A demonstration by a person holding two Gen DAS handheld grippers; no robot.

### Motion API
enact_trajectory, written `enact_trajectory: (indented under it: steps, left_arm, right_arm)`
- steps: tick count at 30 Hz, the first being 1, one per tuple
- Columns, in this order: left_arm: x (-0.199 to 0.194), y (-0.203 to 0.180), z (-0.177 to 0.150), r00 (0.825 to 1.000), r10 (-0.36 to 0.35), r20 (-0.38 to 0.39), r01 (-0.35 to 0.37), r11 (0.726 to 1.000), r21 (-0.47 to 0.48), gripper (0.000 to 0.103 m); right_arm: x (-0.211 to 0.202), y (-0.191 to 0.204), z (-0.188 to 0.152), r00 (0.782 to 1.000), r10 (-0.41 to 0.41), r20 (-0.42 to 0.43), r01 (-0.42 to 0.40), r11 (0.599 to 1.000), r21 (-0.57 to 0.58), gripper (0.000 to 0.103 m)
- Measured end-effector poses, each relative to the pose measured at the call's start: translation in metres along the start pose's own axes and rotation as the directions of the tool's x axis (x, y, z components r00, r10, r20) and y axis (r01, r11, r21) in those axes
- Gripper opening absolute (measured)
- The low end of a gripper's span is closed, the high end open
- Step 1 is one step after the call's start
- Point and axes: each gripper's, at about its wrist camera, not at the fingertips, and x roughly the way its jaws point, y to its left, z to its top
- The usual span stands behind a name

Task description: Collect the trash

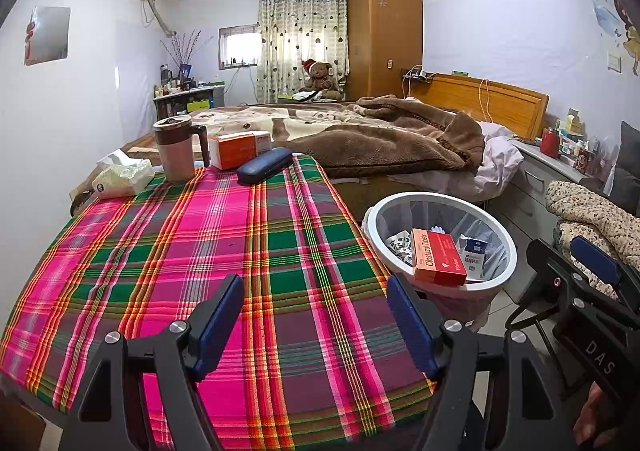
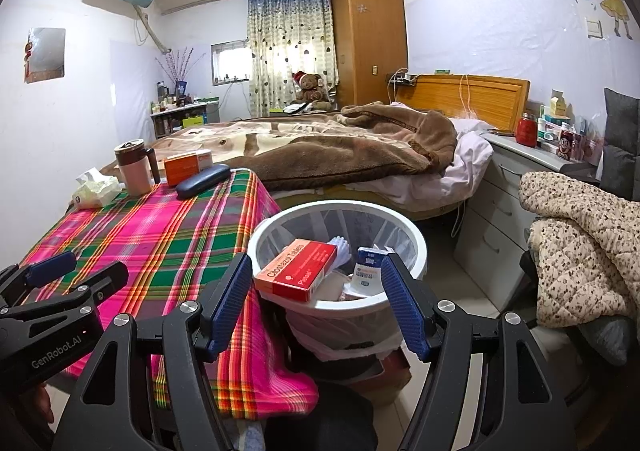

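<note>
A white trash bin (image 1: 505,239) with a plastic liner stands on the floor by the table's right edge. A red tablet box (image 1: 438,257) leans inside it, next to a white and blue packet (image 1: 474,255). My left gripper (image 1: 316,323) hovers open over the plaid tablecloth (image 1: 240,251), nothing between its blue pads. My right gripper (image 2: 316,303) stands open just above the bin's near rim (image 2: 340,207), over the red tablet box (image 2: 298,269), holding nothing. Each gripper shows in the other's view: the right gripper (image 1: 568,257) beside the bin, the left gripper (image 2: 76,275) above the cloth.
At the table's far end stand a lidded mug (image 1: 176,149), an orange box (image 1: 240,149), a dark glasses case (image 1: 264,165) and a tissue pack (image 1: 122,177). Behind is a bed with a brown blanket (image 1: 380,139). A drawer unit (image 2: 500,203) and a quilted chair (image 2: 580,243) flank the bin.
</note>
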Motion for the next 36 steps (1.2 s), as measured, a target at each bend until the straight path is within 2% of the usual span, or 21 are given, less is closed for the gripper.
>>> enact_trajectory:
  steps: [36]
  left_arm:
    - [-0.0015,-0.0026,-0.0001,1.0,-0.005,0.002,0.005,1.0,0.001,0.073]
  right_arm:
    - [-0.0013,0.0016,0.0004,1.0,0.001,0.003,-0.001,1.0,-0.002,0.068]
